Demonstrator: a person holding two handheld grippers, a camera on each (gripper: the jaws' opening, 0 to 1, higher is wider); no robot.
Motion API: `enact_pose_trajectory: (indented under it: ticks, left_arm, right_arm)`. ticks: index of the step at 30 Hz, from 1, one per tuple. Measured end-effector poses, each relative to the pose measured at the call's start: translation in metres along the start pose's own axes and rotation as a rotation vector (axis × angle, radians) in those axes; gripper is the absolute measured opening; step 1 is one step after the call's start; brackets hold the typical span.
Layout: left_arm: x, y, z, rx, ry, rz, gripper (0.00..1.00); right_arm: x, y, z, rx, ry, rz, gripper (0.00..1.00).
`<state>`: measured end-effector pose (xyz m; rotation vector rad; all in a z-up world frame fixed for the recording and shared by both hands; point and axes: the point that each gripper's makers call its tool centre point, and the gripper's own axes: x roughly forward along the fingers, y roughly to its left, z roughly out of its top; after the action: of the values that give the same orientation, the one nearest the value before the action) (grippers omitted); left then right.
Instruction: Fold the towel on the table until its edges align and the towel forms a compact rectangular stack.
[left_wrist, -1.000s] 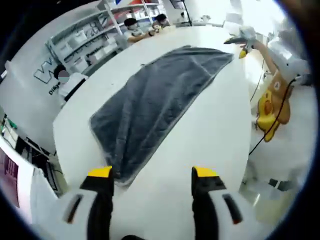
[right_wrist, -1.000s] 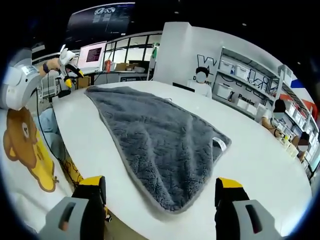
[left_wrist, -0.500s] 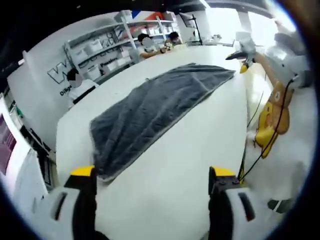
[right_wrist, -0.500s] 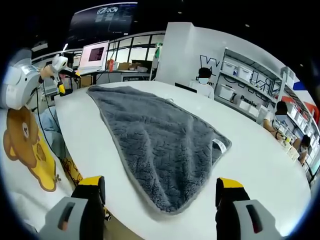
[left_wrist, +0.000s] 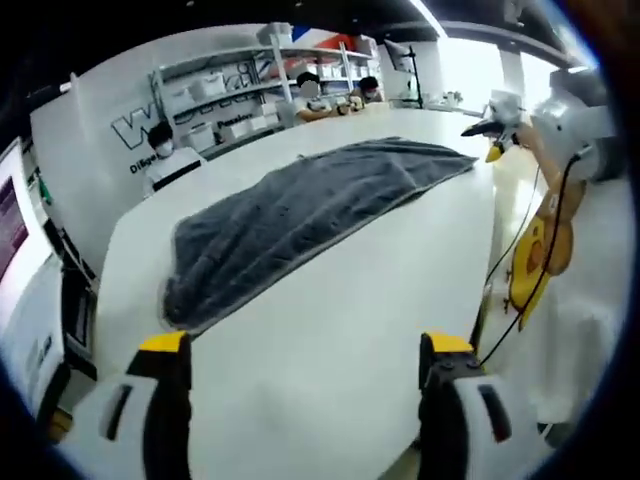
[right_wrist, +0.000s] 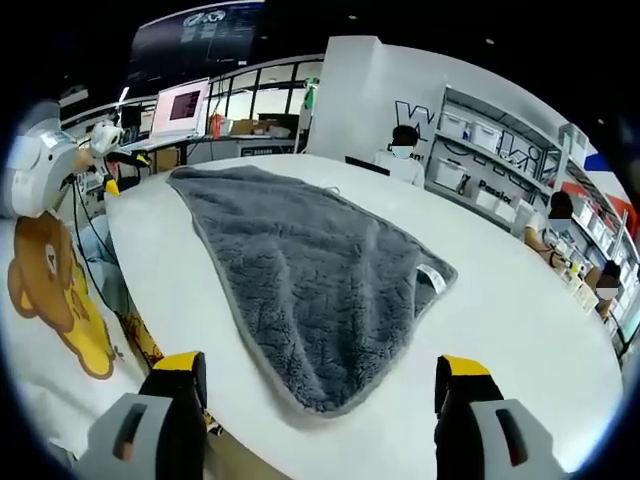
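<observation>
A grey fluffy towel (left_wrist: 300, 215) lies spread flat on the white table (left_wrist: 350, 330), stretching away from the left gripper view's lower left toward the far right. My left gripper (left_wrist: 305, 350) is open above the table's near part, with the towel's near corner just beyond its left jaw. In the right gripper view the same towel (right_wrist: 300, 270) runs diagonally, a white label (right_wrist: 432, 279) on its right corner. My right gripper (right_wrist: 317, 368) is open just short of the towel's near edge. The other gripper (right_wrist: 105, 150) shows at the table's far left end.
Shelves with white bins (right_wrist: 490, 150) line the back wall, where several people sit (right_wrist: 401, 160). A monitor (right_wrist: 182, 105) stands far left. A person's sleeve with a yellow bear print (right_wrist: 50, 290) is beside the table edge, with a black cable (left_wrist: 520, 270) hanging there.
The left gripper view has pulled back and lowered, so the towel looks flatter and farther; its jaws have opened wider. The right gripper view has barely shifted. The towel has not moved.
</observation>
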<state>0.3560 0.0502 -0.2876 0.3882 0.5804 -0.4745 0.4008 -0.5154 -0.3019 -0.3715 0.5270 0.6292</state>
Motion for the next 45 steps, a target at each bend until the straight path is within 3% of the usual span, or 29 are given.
enact_pose_trajectory:
  ticks: [16,23,27,31,37,40,45]
  left_arm:
    - [0.010,-0.005,0.002,0.027,0.004,-0.034,0.99]
    - [0.011,-0.010,0.001,0.035,0.004,-0.037,0.99]
    - [0.013,-0.013,0.003,0.044,-0.002,-0.041,0.99]
    - [0.017,-0.014,0.004,0.047,-0.007,-0.049,0.99]
    - [0.024,-0.016,0.003,0.044,0.002,-0.062,0.99]
    - [0.026,-0.017,0.003,0.045,0.008,-0.068,0.99]
    - [0.032,-0.018,0.004,0.046,0.016,-0.079,0.99]
  right_arm:
    - [0.000,-0.008,0.008,-0.007,0.016,-0.006,0.99]
    - [0.004,-0.021,0.022,-0.026,0.008,0.017,0.99]
    - [0.016,-0.043,0.035,-0.028,-0.009,0.047,0.91]
    - [0.038,-0.086,0.043,-0.134,0.016,-0.002,0.73]
    - [0.075,-0.130,0.061,-0.185,-0.015,-0.015,0.61]
    - [0.092,-0.150,0.067,-0.165,-0.025,-0.014,0.50]
    - [0.121,-0.169,0.066,-0.148,0.015,-0.008,0.44]
